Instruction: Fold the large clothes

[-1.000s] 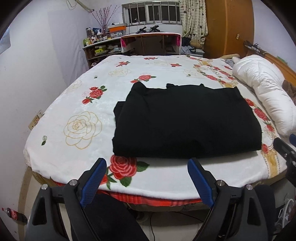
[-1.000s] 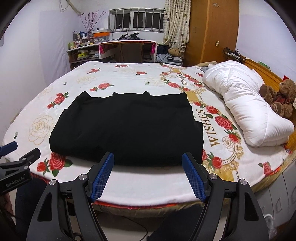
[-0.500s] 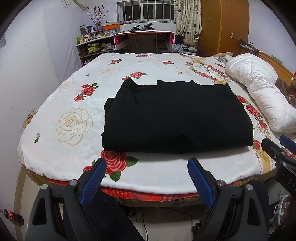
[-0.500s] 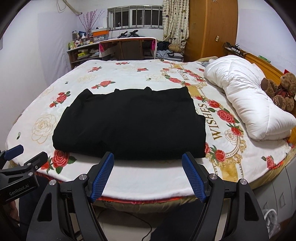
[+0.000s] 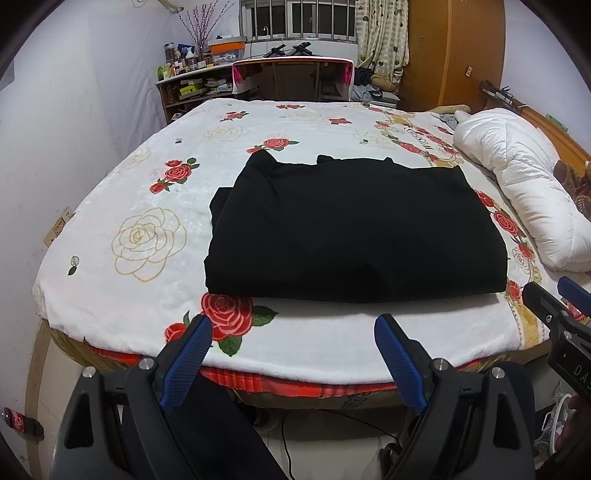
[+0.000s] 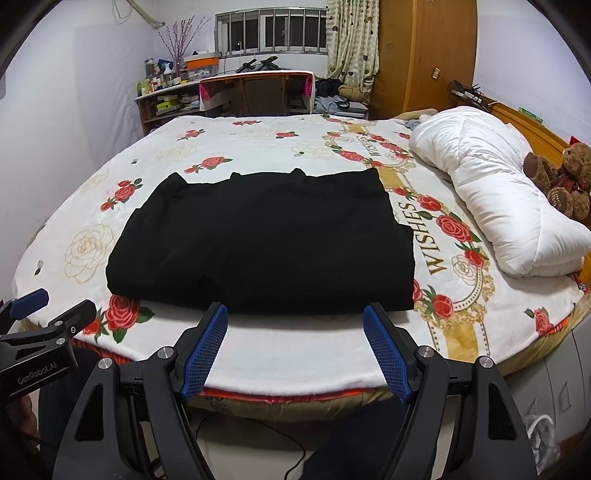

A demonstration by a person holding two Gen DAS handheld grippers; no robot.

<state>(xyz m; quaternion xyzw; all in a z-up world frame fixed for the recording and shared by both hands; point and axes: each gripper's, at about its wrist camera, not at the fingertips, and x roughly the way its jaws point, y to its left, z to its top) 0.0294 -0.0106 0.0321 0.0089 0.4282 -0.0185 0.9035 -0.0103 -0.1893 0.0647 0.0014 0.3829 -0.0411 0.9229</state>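
A black garment [image 5: 354, 229] lay folded into a broad, flat rectangle on the near half of the bed, its long front edge running parallel to the bed's near edge and set a little back from it. At its far side a few small points of fabric stuck up, and at its left end a lower layer peeked out from under the top one. Beneath it spread a white plush blanket [image 5: 147, 184] printed with red and cream roses, with the word "WISHES" in gold just beside the garment's right end. Further right, well apart from the garment, a rolled white quilt [image 6: 495, 192] lay along the bed, and a brown teddy bear [image 6: 561, 177] sat against the wooden headboard behind it. In front of the bed, the left gripper [image 5: 293, 334] hovered over the blanket's near edge, its two blue-padded fingers [image 5: 188, 360] spread wide with nothing between them. The right gripper [image 6: 295, 317] hung beside it, just short of the garment's front edge, its fingers likewise apart and empty, neither touching the cloth. Beyond the bed stood a cluttered wooden shelf [image 5: 188, 85], a desk, a barred window [image 6: 269, 33] with a patterned curtain, and a wooden wardrobe [image 6: 424, 55].
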